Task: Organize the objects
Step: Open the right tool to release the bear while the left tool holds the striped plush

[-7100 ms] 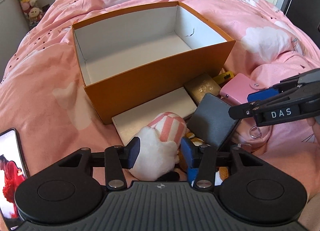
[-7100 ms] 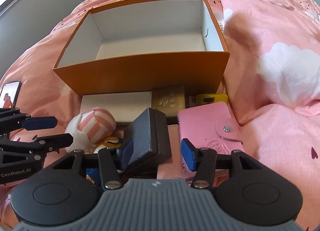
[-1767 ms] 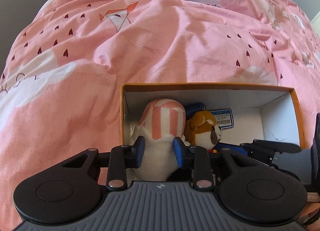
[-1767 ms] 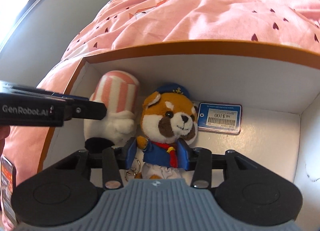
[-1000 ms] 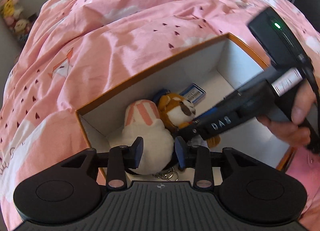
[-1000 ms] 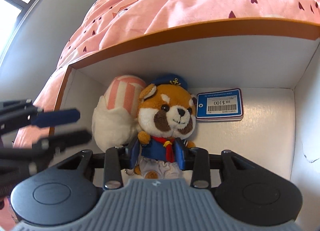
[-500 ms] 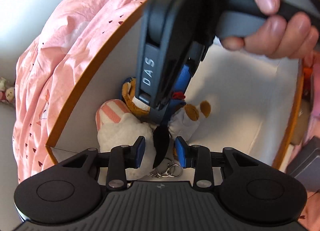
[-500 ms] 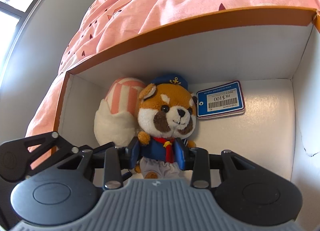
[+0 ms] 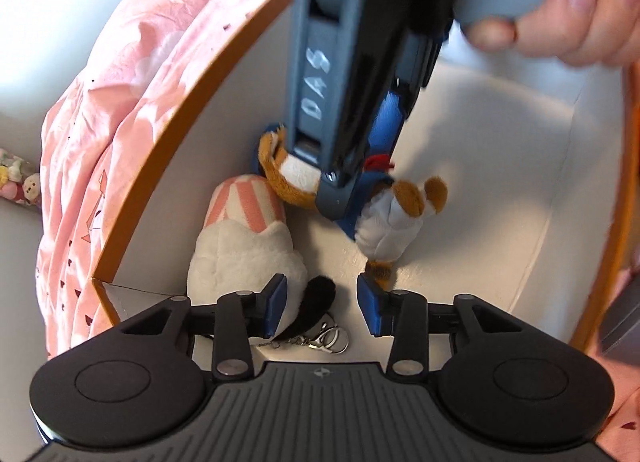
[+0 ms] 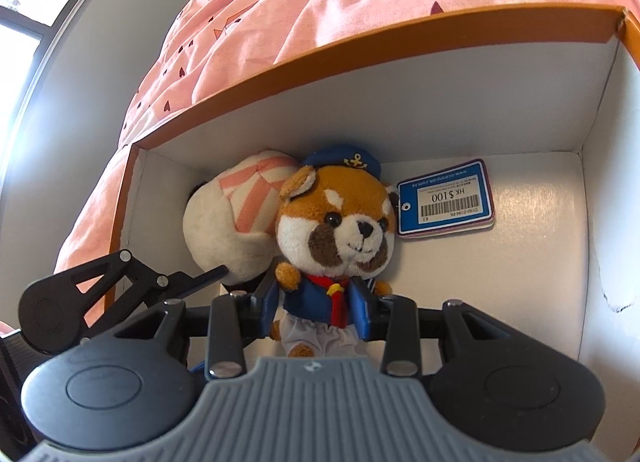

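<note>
Both plushes, out on the bedding in front of the orange box [image 10: 400,37] seven seconds back, now lie inside it, packed into its left end.

Left gripper [image 9: 322,302]: jaws have just been opening and stand spread, left pad against the white plush's flank, only its black tail and bare box floor between them, nothing pinched.
Right gripper [image 10: 316,304]: jaws pinch the red panda plush [image 10: 336,229] at its blue jacket, which lies on the box floor.

Risks, biggest first:
- Crowding: both tools work the same corner, right one crossing over the left's view. Lifting either could knock the other or clip the box wall.
- If the right jaws part while dragging back, the panda likely rides along or tips off the white striped plush [image 10: 228,221] it leans on.
- Keyring [image 9: 320,340] lies just under the left jaws; a finger could snag it and tow the white plush out.
- Price tag [image 10: 444,197] is loose beside the panda's head; could flip.

Orientation: panda lies face up, long axis across the box, head at the far wall, feet toward the near wall. White plush is parallel, striped end far, tail near.
</note>
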Motion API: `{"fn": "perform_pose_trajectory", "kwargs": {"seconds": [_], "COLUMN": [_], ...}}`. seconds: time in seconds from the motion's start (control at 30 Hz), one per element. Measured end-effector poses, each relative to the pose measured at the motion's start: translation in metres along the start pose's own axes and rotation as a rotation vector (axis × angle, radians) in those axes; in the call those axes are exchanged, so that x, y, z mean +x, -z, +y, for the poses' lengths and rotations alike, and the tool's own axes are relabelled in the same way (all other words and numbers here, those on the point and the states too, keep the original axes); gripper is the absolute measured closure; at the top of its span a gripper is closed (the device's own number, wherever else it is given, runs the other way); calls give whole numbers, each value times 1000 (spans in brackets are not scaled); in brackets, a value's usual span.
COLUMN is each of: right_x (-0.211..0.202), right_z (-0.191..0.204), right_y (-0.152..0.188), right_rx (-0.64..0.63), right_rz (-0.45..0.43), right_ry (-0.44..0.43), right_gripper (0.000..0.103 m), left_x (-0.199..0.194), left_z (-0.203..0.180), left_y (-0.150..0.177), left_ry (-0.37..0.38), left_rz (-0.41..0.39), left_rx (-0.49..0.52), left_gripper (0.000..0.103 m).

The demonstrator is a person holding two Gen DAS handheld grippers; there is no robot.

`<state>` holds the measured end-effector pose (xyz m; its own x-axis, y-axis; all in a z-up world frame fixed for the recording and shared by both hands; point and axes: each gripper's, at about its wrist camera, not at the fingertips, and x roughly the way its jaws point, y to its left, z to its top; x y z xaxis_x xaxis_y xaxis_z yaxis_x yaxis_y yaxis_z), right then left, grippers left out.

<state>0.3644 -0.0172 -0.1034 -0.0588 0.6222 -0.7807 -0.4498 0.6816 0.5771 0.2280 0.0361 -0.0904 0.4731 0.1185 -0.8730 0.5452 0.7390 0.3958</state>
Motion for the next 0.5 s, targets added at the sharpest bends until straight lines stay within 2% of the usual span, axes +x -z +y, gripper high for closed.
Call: {"fn": "perform_pose_trajectory", "kwargs": {"seconds": [0.03,0.07,0.13,0.23,0.3,0.33,0.4,0.5], "right_x": [0,-1,-2,-3,-3,-2,-3,-4], "right_z": [1,0,-2,-2,0,0,0,-3], "right_y": [1,1,1,0,0,0,1,2], "right_rx": [-5,-5,1,-1,-6,-7,-11,-5], "right_rz": [-2,-3,-3,-2,-2,-3,-3,3], "right_ry": [2,2,2,10,17,18,20,23], "right_gripper": [63,63,63,63,63,63,63,63], "left_x": [-5,-9,-16,-14,-9,-6,4,18], "left_z": [6,11,21,30,34,36,32,24], "left_y": [1,3,5,6,5,1,-3,-8], "left_ry": [15,18,3,-7,28,45,38,-7], "left_rz": [-14,-26,-44,-27,-25,-23,-9,21], "left_rx": [-24,-44,-55,-50,-64,-66,-40,21], "left_gripper": [53,47,40,39,38,33,29,14]}}
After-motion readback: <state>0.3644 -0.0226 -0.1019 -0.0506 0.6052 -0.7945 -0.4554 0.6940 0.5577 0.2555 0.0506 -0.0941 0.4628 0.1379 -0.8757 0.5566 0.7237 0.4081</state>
